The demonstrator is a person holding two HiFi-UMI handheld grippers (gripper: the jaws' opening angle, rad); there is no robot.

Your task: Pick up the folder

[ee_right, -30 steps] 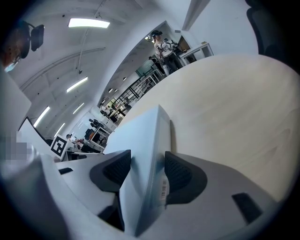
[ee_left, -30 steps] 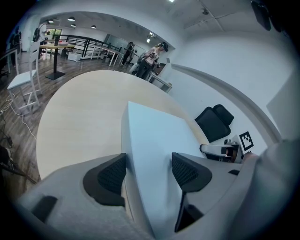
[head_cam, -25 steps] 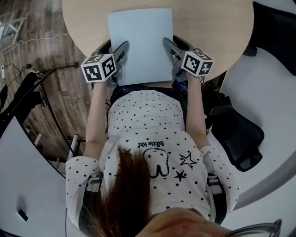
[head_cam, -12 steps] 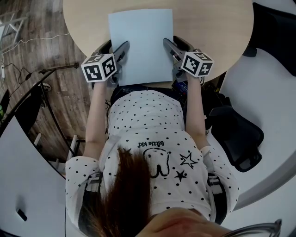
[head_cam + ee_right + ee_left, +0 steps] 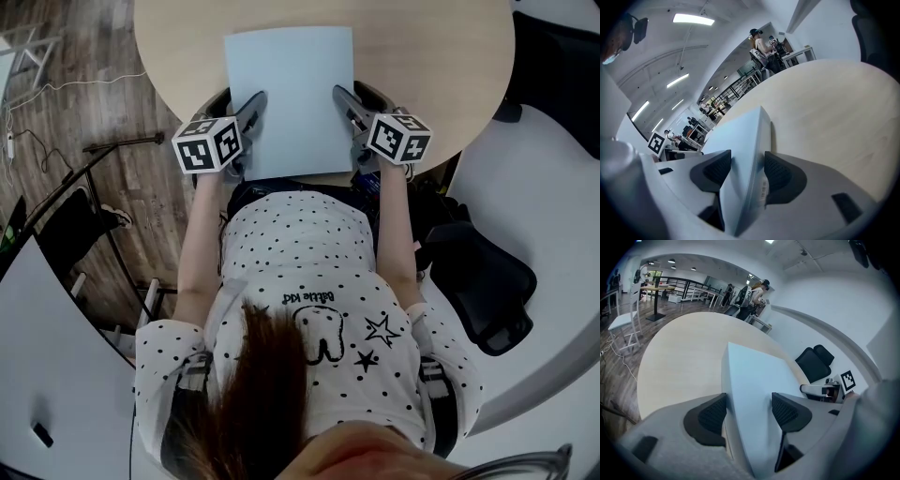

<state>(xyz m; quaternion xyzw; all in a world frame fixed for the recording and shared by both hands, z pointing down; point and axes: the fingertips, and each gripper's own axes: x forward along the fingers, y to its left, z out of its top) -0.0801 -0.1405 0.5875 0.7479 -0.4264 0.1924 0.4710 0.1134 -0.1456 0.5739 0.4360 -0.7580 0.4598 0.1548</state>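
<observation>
The person wears a white short-sleeved T-shirt (image 5: 309, 267) with black dots, stars and a tooth drawing; long brown hair (image 5: 262, 394). The grey plastic left gripper (image 5: 255, 99) and right gripper (image 5: 339, 94) each carry a white cube with black square markers; jaws have dark ribbed pads (image 5: 712, 416).

The person's dotted shirt (image 5: 281, 234) has small words (image 5: 305, 296), upside down from here. They look like "Battle kid", but are not sharp. The sticker (image 5: 764, 187) on the folder (image 5: 740, 136) edge is too small to read.
</observation>
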